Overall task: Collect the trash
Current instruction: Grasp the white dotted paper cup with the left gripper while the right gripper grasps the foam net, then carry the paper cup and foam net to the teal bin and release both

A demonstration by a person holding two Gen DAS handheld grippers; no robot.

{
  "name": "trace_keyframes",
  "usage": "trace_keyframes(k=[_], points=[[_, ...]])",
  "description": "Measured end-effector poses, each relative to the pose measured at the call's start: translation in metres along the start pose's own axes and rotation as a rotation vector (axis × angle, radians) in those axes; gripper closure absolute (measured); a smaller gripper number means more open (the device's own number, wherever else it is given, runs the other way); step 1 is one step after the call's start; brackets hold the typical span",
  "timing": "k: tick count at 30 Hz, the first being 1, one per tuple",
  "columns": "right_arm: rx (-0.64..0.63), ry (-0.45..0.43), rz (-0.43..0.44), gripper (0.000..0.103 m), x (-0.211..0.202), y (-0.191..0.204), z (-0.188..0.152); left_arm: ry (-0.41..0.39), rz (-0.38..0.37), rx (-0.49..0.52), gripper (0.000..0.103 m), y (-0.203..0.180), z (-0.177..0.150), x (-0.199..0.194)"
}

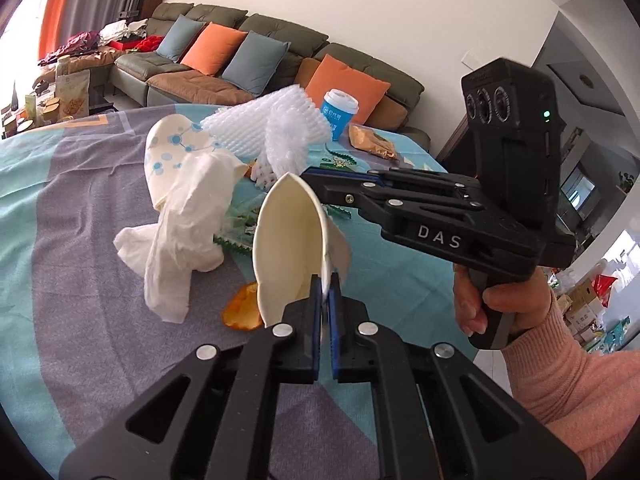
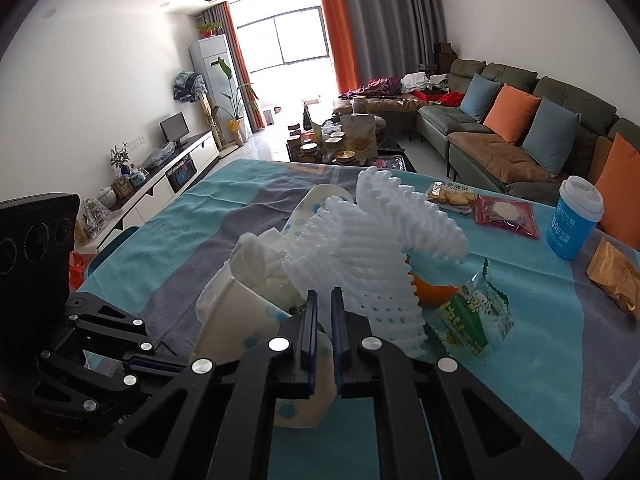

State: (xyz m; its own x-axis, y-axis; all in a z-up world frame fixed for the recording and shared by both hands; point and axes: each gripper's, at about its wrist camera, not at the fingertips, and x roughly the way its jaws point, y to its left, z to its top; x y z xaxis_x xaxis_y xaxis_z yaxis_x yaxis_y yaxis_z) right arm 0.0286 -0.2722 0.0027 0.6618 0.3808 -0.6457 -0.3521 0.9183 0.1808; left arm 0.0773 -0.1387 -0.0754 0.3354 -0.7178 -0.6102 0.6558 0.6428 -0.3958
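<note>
My left gripper (image 1: 325, 286) is shut on the rim of a flattened white paper cup (image 1: 288, 248) and holds it above the table. A crumpled white tissue (image 1: 188, 232) lies left of it, with a dotted paper cup (image 1: 168, 152), white foam netting (image 1: 264, 128) and orange peel (image 1: 242, 310) around. My right gripper (image 2: 324, 300) is nearly closed, with the jaws a narrow gap apart and nothing seen between them. It hangs over the held cup (image 2: 236, 320), just before the foam netting (image 2: 372, 248). In the left wrist view it (image 1: 308, 178) reaches in from the right.
A blue coffee cup (image 2: 576, 220), snack packets (image 2: 504, 212), a green wrapper (image 2: 472, 316) and a brown wrapper (image 2: 616, 276) lie on the teal and grey tablecloth (image 2: 500, 392). A sofa (image 2: 520, 136) stands beyond the table.
</note>
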Motion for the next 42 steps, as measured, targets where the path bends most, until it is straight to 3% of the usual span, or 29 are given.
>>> trace_keyframes(k=[12, 15, 16, 18, 19, 20, 22, 26, 27, 29, 32, 36, 42], points=[[0.054, -0.086, 0.031, 0.102, -0.027, 0.014, 0.003, -0.076, 0.004, 0.009, 0.099, 0.01, -0.014, -0.058], [0.036, -0.09, -0.014, 0.101, -0.029, 0.021, 0.001, -0.101, 0.024, -0.002, 0.099, 0.016, -0.019, -0.076], [0.03, -0.094, -0.036, 0.097, -0.029, 0.024, 0.0, -0.107, 0.032, -0.007, 0.099, 0.019, -0.021, -0.081], [0.027, -0.087, -0.054, 0.08, -0.026, 0.025, -0.004, -0.117, 0.048, -0.019, 0.099, 0.023, -0.021, -0.088], [0.022, -0.084, -0.087, 0.063, -0.023, 0.026, -0.006, -0.121, 0.058, -0.024, 0.099, 0.027, -0.022, -0.092], [0.006, -0.079, -0.124, 0.057, -0.02, 0.028, -0.008, -0.125, 0.067, -0.029, 0.099, 0.03, -0.022, -0.096], [-0.02, -0.064, -0.171, 0.055, -0.012, 0.031, -0.011, -0.131, 0.085, -0.042, 0.099, 0.037, -0.025, -0.104], [-0.058, -0.03, -0.245, 0.058, 0.004, 0.035, -0.013, -0.143, 0.118, -0.071, 0.099, 0.049, -0.029, -0.117], [-0.056, -0.024, -0.251, 0.062, 0.008, 0.033, -0.013, -0.147, 0.126, -0.077, 0.099, 0.051, -0.031, -0.12], [-0.034, -0.006, -0.234, 0.085, 0.012, 0.03, -0.013, -0.153, 0.144, -0.089, 0.099, 0.057, -0.034, -0.127], [-0.02, -0.018, -0.223, 0.091, 0.005, 0.03, -0.013, -0.167, 0.165, -0.107, 0.099, 0.065, -0.039, -0.139], [-0.03, -0.057, -0.204, 0.092, -0.02, 0.039, -0.006, -0.186, 0.201, -0.136, 0.099, 0.081, -0.046, -0.159], [-0.032, -0.122, -0.064, 0.092, -0.055, 0.061, 0.009, -0.231, 0.256, -0.191, 0.099, 0.101, -0.058, -0.192]])
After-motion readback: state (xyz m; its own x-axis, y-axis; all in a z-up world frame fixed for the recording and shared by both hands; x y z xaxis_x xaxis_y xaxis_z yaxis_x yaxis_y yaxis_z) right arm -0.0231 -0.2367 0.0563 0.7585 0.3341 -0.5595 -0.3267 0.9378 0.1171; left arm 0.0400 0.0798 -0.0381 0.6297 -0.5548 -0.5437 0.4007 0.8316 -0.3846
